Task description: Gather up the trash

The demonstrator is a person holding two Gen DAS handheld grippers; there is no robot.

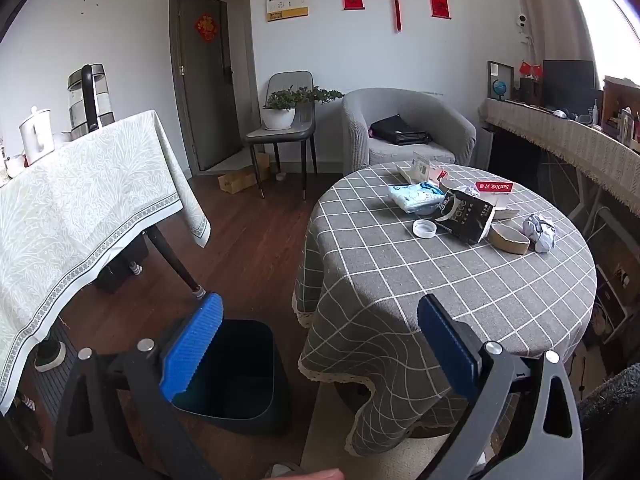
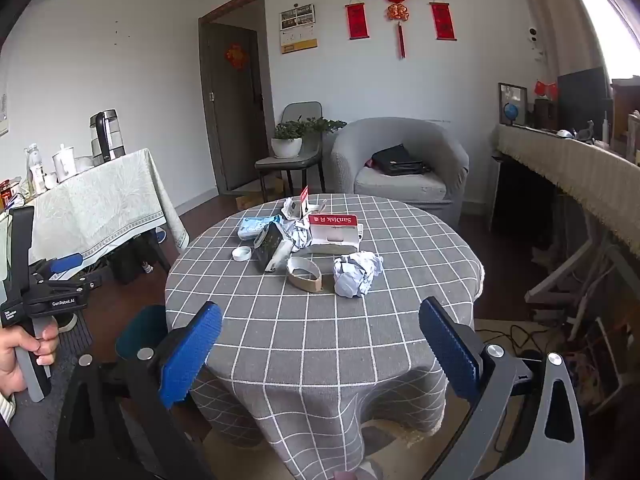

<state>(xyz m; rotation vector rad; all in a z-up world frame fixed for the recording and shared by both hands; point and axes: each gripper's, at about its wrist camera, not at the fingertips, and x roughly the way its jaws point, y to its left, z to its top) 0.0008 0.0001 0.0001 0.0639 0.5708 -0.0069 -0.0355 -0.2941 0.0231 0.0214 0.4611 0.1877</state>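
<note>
A round table under a grey checked cloth carries a heap of trash: a crumpled white paper ball, a cardboard tape ring, a black packet, a white lid, a red-and-white SanDisk box and a pale blue packet. A dark bin stands open on the floor left of the table. My left gripper hangs open over the bin and the table's near edge. My right gripper is open in front of the table, nothing between its fingers.
A second table with a pale cloth, a kettle and cups stands at the left. Behind are a grey armchair holding a black bag, a chair with a potted plant, and a long covered shelf at the right.
</note>
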